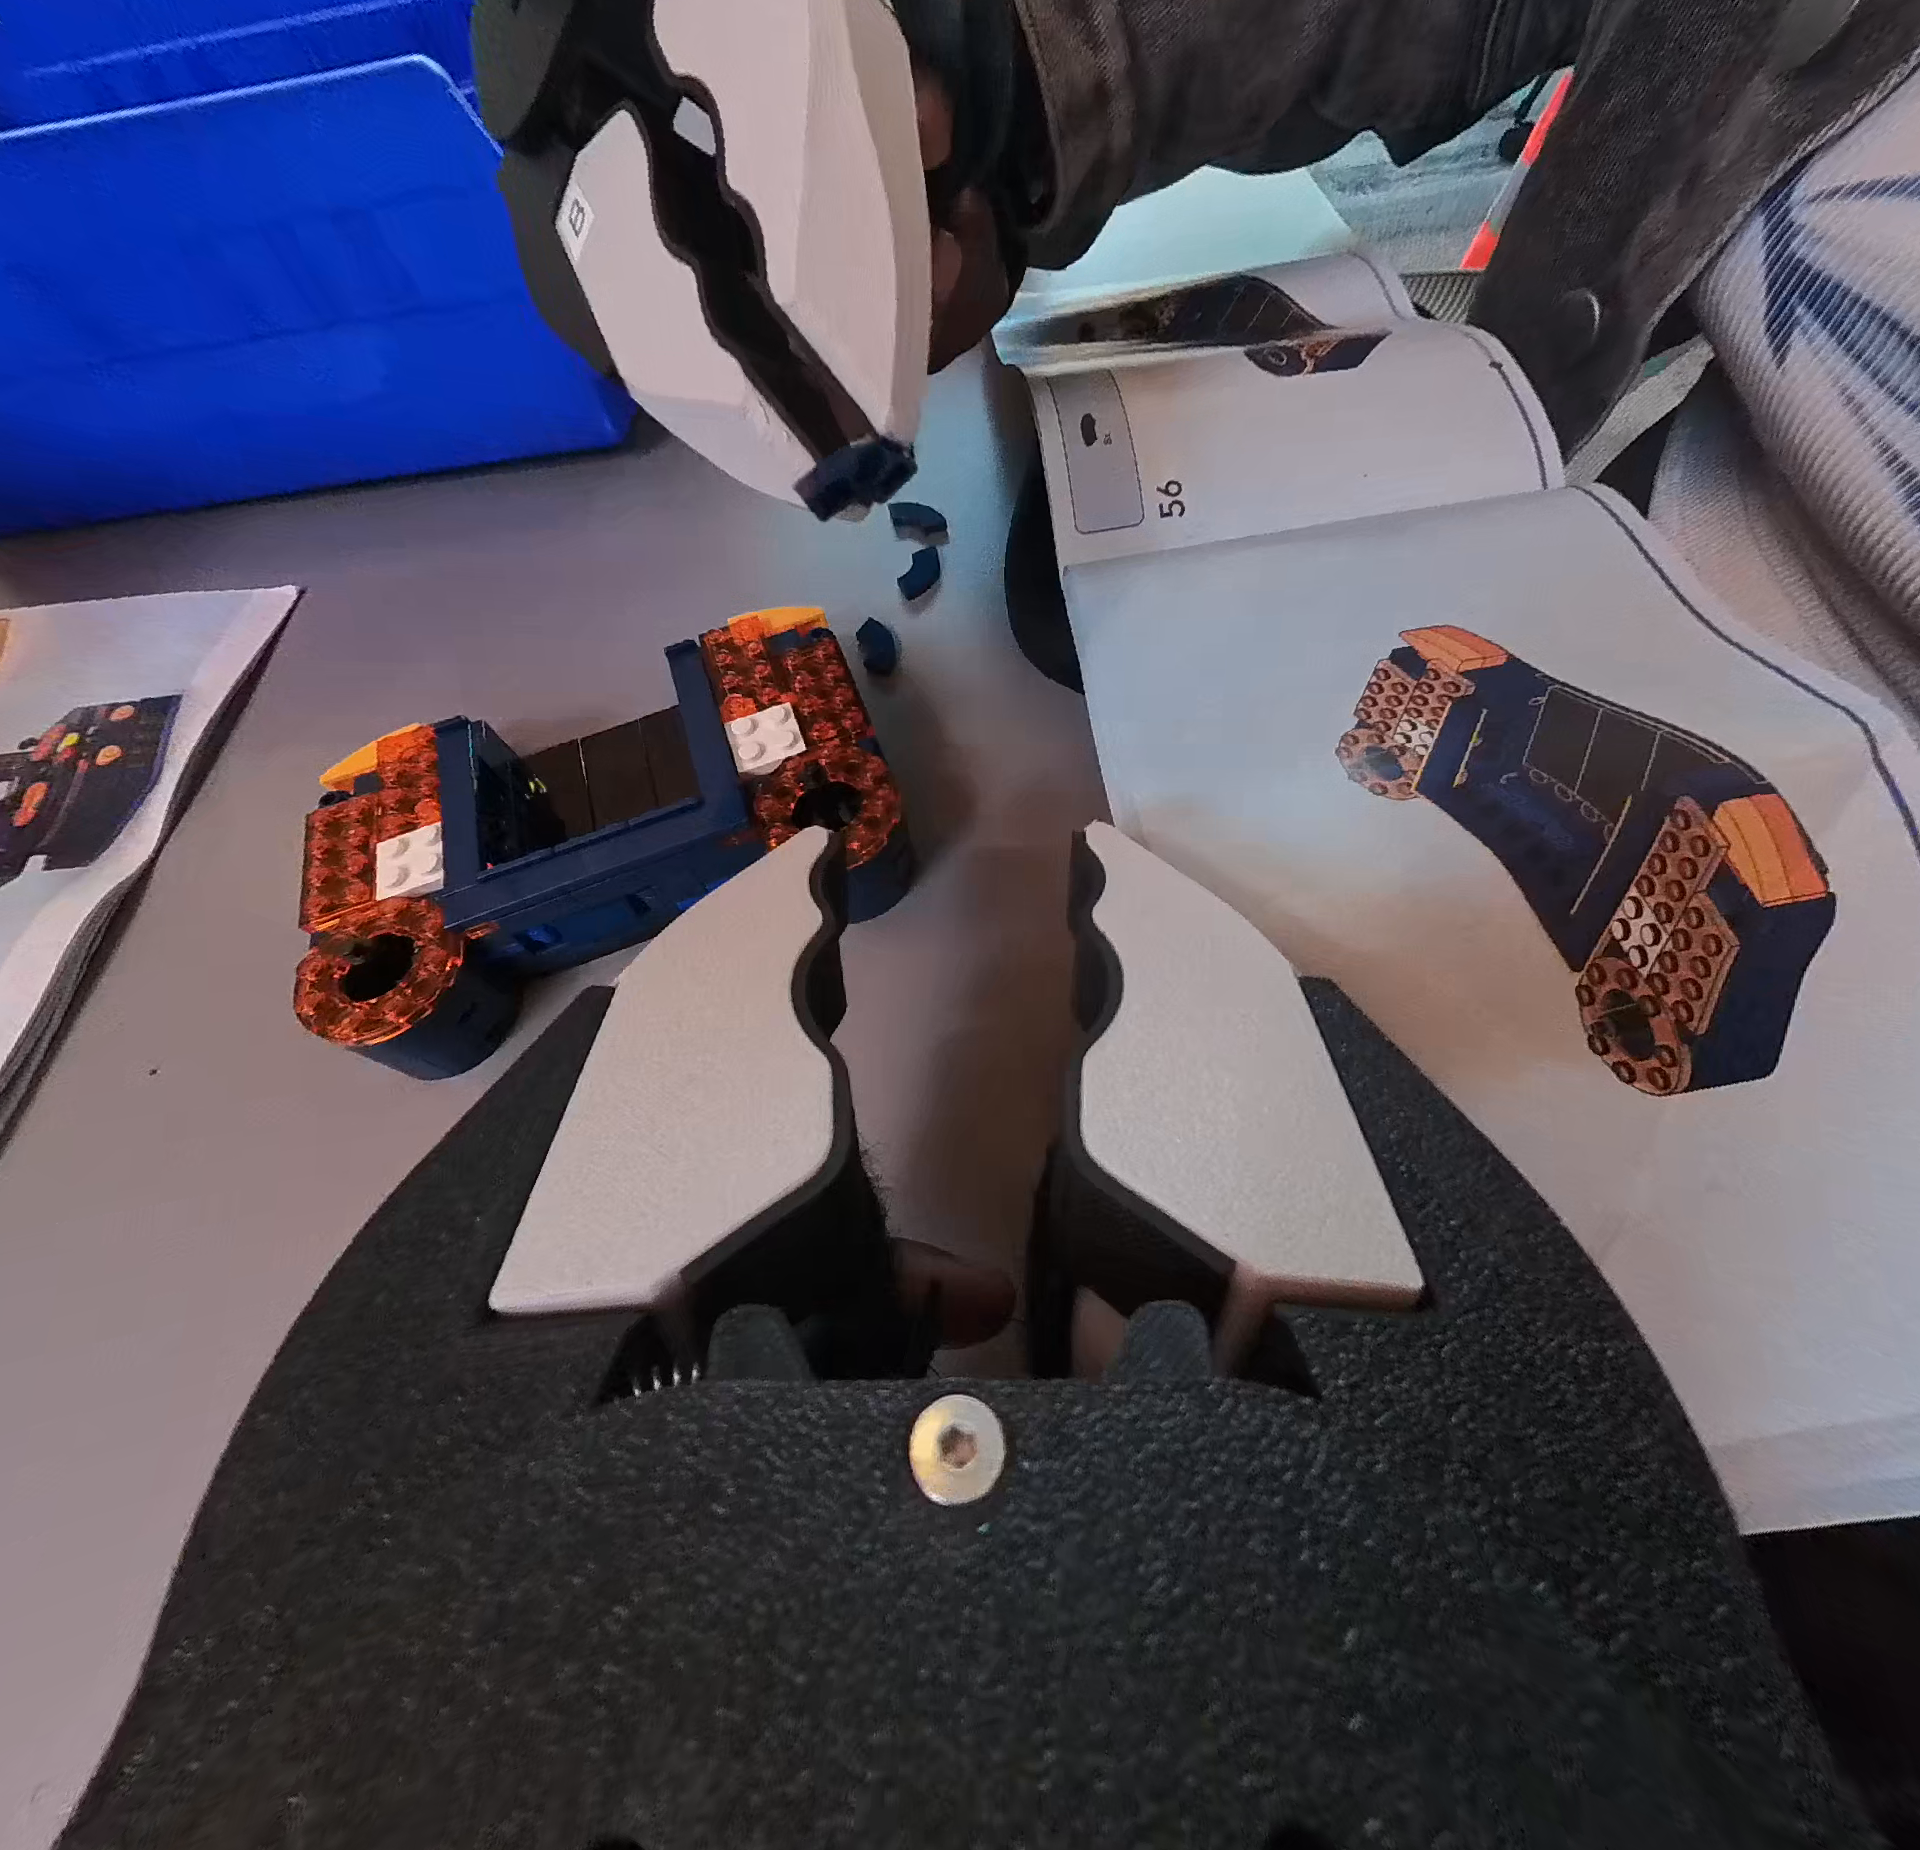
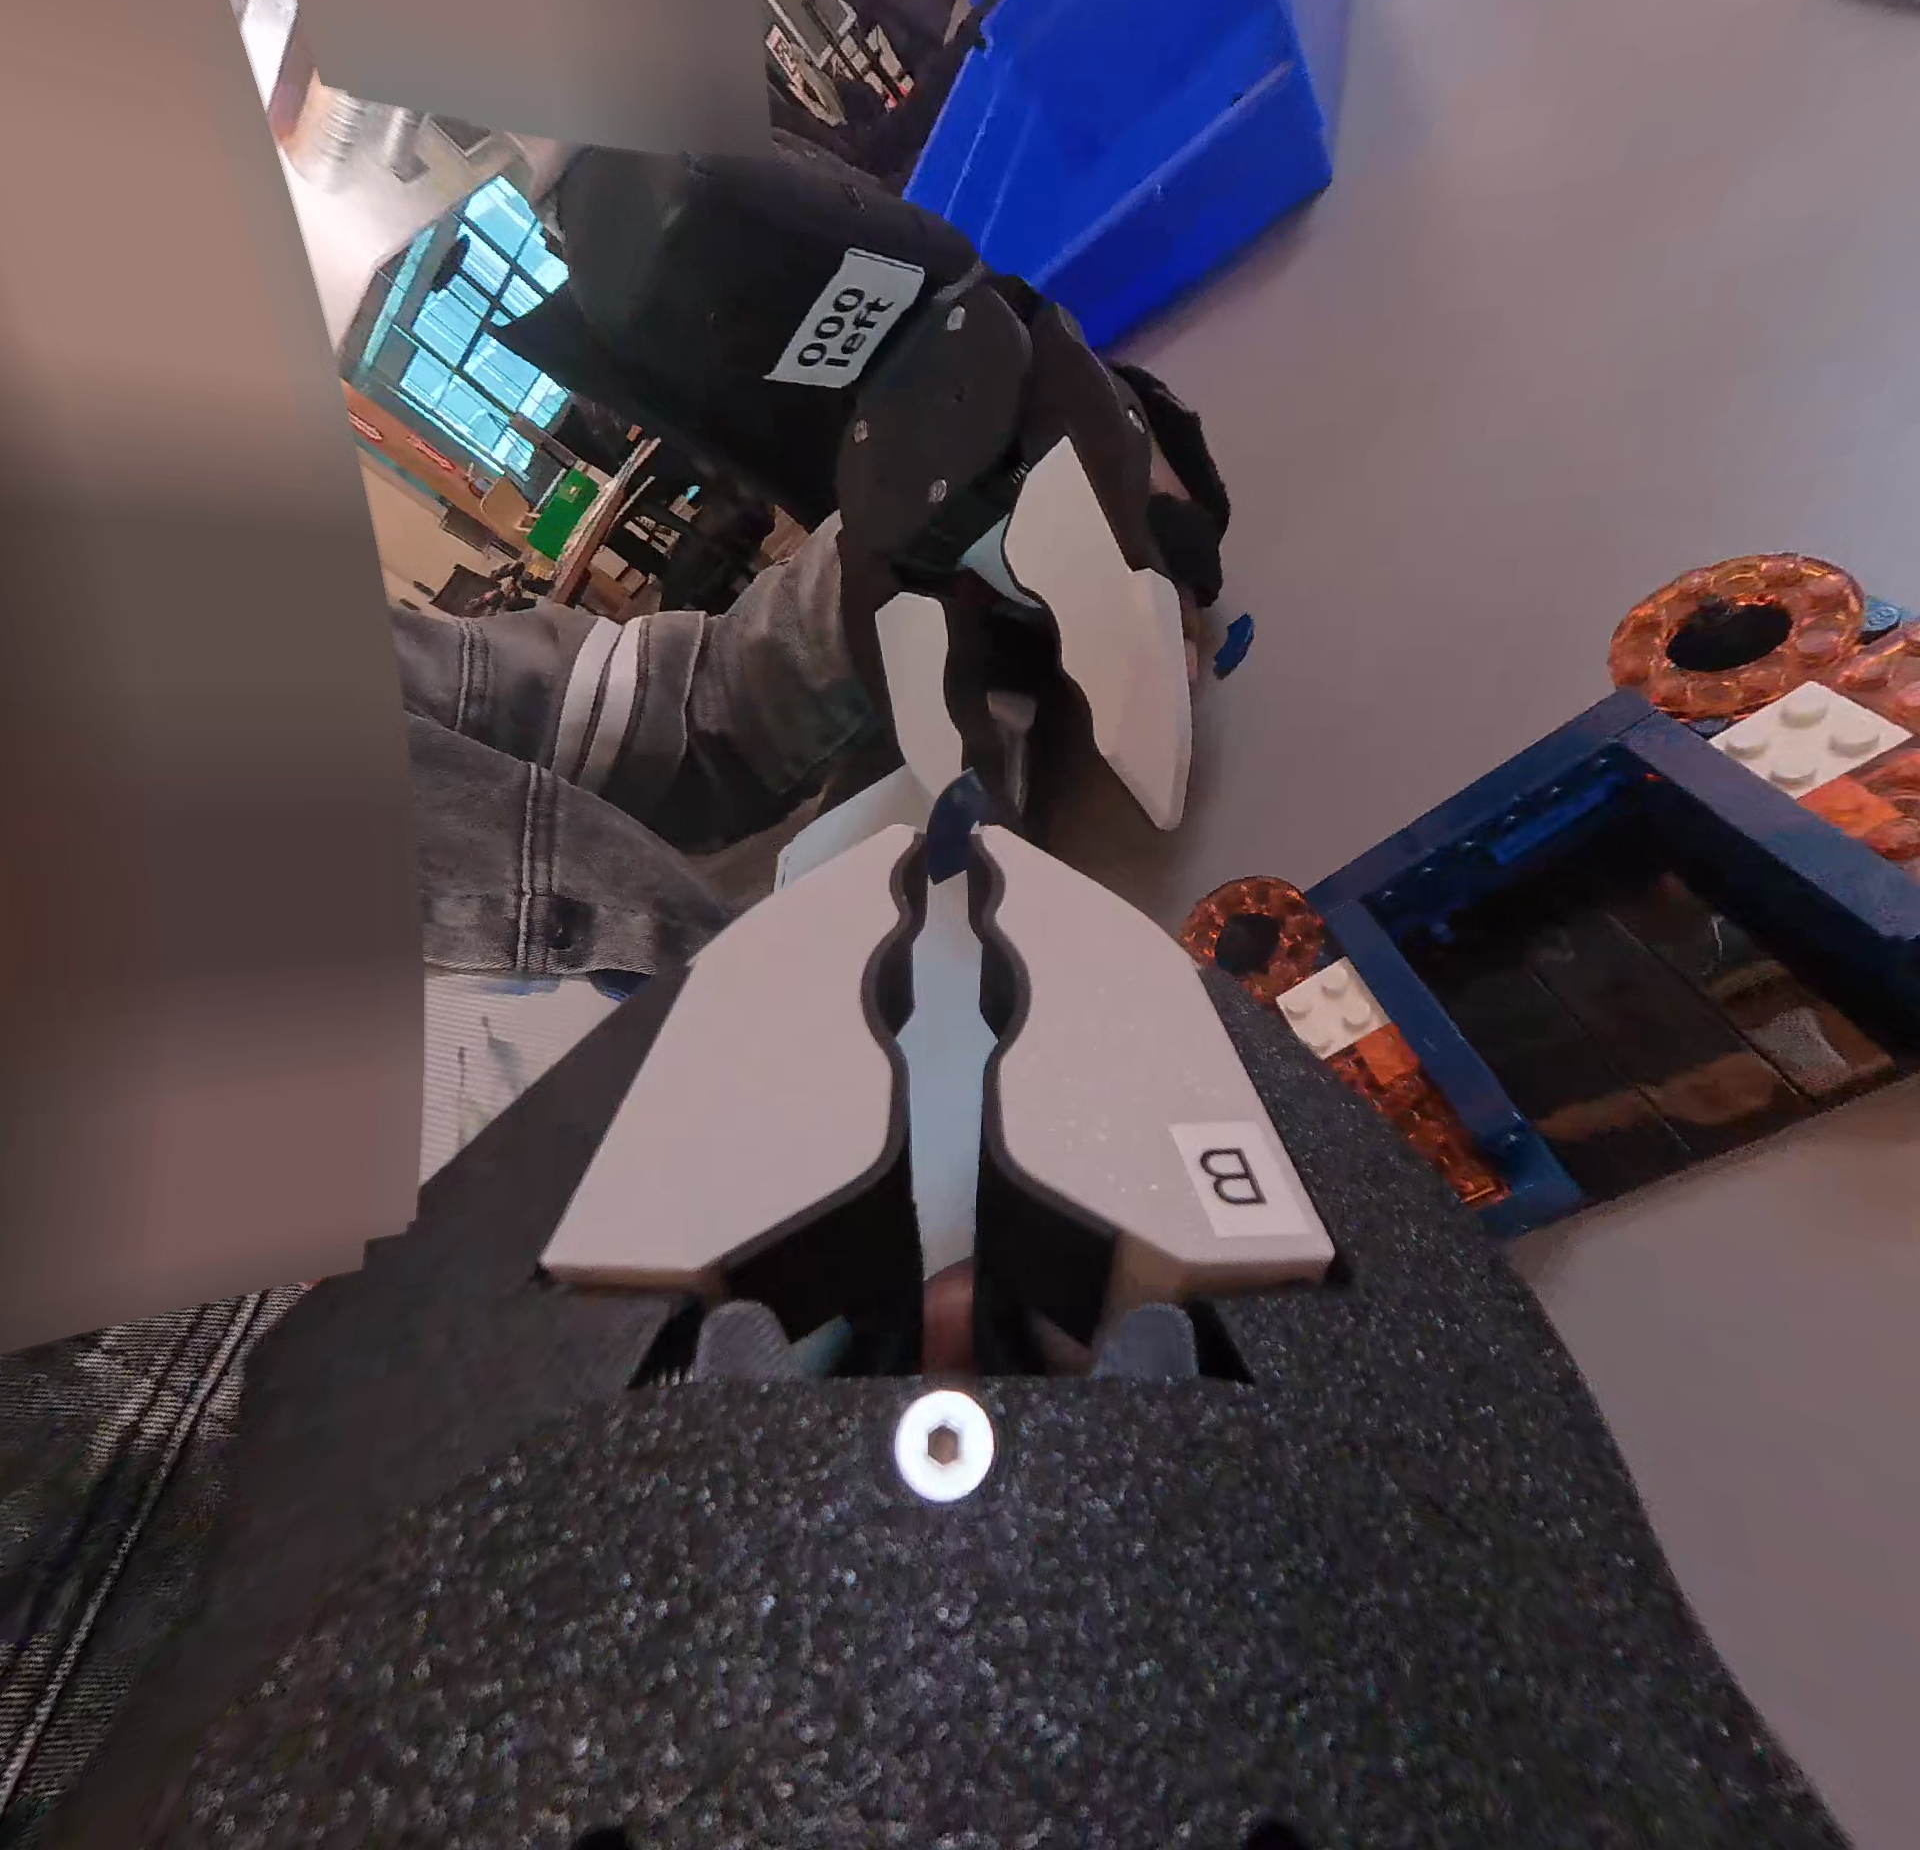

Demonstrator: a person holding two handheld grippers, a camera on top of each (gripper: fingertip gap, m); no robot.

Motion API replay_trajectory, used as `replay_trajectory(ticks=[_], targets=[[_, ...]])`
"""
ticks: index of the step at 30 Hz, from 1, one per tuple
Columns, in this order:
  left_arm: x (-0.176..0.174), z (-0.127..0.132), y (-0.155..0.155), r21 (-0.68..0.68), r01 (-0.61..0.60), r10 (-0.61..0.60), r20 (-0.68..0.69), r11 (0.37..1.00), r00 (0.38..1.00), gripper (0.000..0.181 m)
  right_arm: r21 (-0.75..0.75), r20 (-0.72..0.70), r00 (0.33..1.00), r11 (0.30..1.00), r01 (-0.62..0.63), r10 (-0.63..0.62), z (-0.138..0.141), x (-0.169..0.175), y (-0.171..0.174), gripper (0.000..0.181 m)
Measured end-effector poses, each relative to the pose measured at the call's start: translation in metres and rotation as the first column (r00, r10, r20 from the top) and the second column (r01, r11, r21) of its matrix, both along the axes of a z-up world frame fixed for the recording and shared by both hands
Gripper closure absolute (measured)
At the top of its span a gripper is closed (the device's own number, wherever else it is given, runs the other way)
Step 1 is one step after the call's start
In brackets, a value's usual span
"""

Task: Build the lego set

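Note:
The lego model, dark blue with clear orange plates and two white bricks, lies on the grey table; it also shows in the right wrist view. My left gripper is open and empty, just right of the model. My right gripper is shut on a small dark blue piece; in the left wrist view it hangs above the table, holding that piece. Three small dark blue curved pieces lie on the table below it, beyond the model.
An open instruction booklet lies to the right, another booklet to the left. A blue bin stands at the back left and shows in the right wrist view. A person's sleeve reaches in from the top. About 6 cm separates my left fingertips from my right.

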State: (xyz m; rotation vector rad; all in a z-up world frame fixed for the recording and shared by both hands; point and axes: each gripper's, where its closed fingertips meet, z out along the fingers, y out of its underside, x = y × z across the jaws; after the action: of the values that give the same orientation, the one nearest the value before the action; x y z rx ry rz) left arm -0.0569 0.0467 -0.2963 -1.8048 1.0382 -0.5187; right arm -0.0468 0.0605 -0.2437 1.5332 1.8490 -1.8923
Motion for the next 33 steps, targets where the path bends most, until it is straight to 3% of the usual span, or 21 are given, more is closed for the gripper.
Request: replay_trajectory(ticks=[5,9,17,21,33], targets=[[-0.002,-0.004,0.000,-0.014,-0.001,0.000,-0.016,1.000,1.000,0.140,0.176,0.056,0.998,0.984,0.022,-0.032,-0.018,-0.003,0.002,0.175],[0.002,-0.010,-0.002,-0.020,0.016,-0.017,-0.054,1.000,0.998,0.140,0.409,0.090,0.993,0.912,0.032,-0.075,-0.037,-0.003,0.006,0.175],[0.001,-0.010,-0.001,-0.011,0.011,-0.012,-0.061,1.000,0.998,0.139,0.823,0.127,0.981,0.568,-0.023,-0.144,-0.063,-0.006,0.013,0.175],[0.002,-0.011,-0.001,-0.013,0.013,-0.013,-0.068,1.000,0.998,0.139,0.889,0.130,0.976,0.457,-0.037,-0.175,-0.065,-0.008,0.015,0.175],[0.004,-0.010,0.001,0.008,0.008,-0.008,-0.075,1.000,0.997,0.130,0.911,0.186,0.971,0.396,-0.112,-0.151,-0.067,-0.012,0.010,0.175]])
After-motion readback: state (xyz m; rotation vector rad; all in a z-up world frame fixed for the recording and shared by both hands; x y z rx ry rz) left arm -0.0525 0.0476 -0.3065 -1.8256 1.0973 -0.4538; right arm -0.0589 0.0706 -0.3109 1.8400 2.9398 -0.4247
